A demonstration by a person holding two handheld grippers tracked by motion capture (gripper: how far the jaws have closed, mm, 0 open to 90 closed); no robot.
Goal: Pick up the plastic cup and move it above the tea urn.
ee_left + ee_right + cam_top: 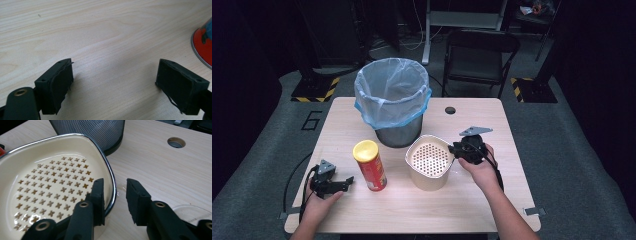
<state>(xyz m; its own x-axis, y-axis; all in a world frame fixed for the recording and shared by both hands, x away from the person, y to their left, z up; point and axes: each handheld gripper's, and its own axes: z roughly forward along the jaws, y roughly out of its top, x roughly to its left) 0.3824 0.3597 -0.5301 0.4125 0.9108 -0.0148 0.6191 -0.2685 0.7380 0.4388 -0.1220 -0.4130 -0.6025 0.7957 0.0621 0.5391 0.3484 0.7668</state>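
While the cream strainer pot sits just in front of the mesh bin, right gripper straddles its right rim, jaws not yet closed. Left gripper view: left gripper spread wide over bare table, red can beside. Right gripper view: one jaw inside the pot, one outside

Your right claw straddles the rim of the cream container, 1 jaw inside and 1 outside. The bin stands just behind it, closing off the far side. Right of the container the worktop lies bare. Your left claw has bare wood between its jaws; the red can stands near, on its right.
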